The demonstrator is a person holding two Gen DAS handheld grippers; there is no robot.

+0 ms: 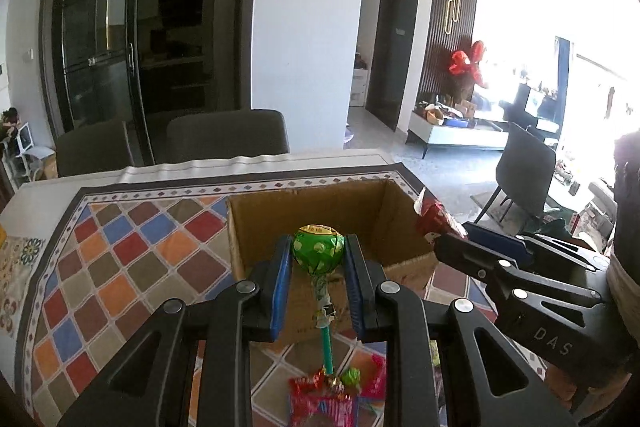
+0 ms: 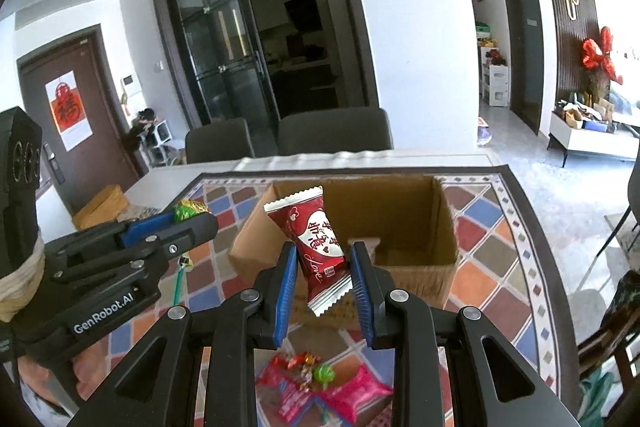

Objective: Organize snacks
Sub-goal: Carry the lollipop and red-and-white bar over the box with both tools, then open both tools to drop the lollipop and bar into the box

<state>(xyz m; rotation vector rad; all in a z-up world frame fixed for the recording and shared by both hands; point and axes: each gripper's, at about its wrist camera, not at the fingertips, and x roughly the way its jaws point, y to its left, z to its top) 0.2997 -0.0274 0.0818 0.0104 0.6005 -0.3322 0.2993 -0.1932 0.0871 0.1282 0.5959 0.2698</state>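
My left gripper (image 1: 318, 251) is shut on a green-wrapped lollipop (image 1: 318, 247), stick hanging down, held above the near edge of an open cardboard box (image 1: 304, 215). My right gripper (image 2: 324, 261) is shut on a red candy packet (image 2: 312, 239) with white lettering, held above the box (image 2: 400, 203) near its front wall. The right gripper also shows at the right in the left wrist view (image 1: 452, 231); the left gripper shows at the left in the right wrist view (image 2: 192, 217). The box interior looks empty where visible.
Loose snacks (image 2: 320, 383) in red and pink wrappers lie on the colourful checkered tablecloth (image 1: 120, 251) below the grippers. Two dark chairs (image 2: 332, 131) stand behind the table. A yellow-brown item (image 2: 100, 207) sits at the table's far left.
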